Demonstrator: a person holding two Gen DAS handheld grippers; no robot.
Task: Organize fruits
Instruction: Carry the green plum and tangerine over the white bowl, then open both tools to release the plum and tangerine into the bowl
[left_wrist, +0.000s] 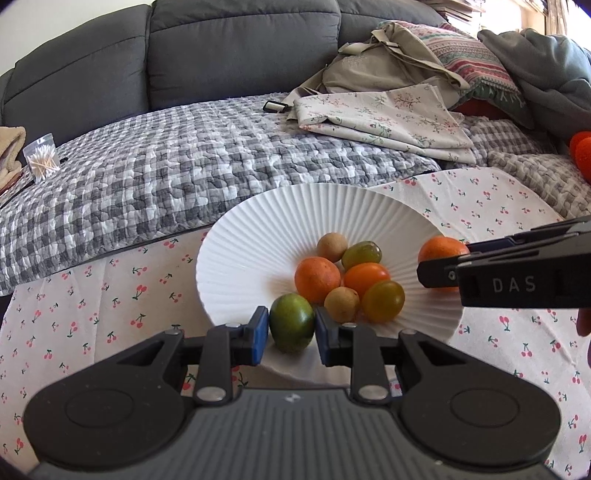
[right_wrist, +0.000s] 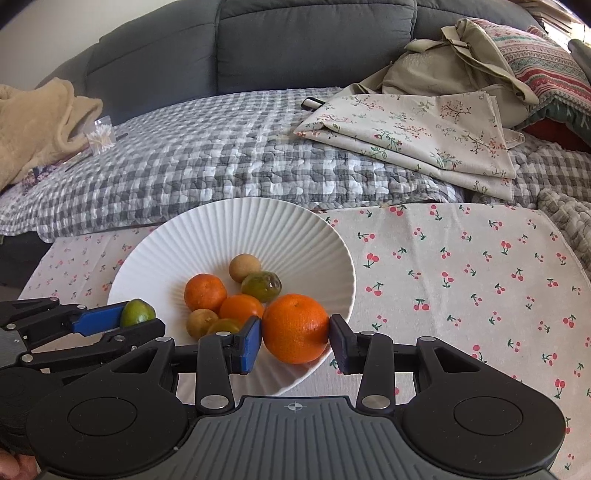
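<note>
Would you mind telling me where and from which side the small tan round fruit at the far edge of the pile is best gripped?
Grip the tan round fruit across its widest middle, coming from above. It is roughly spherical, and the yellow-green fruit and the orange crowd its near sides, while the white ribbed plate slopes up behind it.

We read this as a home living room. A dark grey fabric sofa (left_wrist: 207, 48) with big back cushions fills the background, its seat covered by a grey-and-white checked quilted throw (left_wrist: 147, 177). On it we see folded cream floral-print cloth (right_wrist: 417, 136), a beige canvas bag (right_wrist: 454, 62), a striped patterned pillow (left_wrist: 476, 59), a fluffy tan blanket (right_wrist: 33, 122) and a small clear bag of cotton swabs (left_wrist: 40, 157). In front we see a surface under a white cherry-print tablecloth (right_wrist: 461, 266) carrying a white ribbed ceramic plate (right_wrist: 207, 232) of small citrus fruit. Daylight comes in at top right.
</note>
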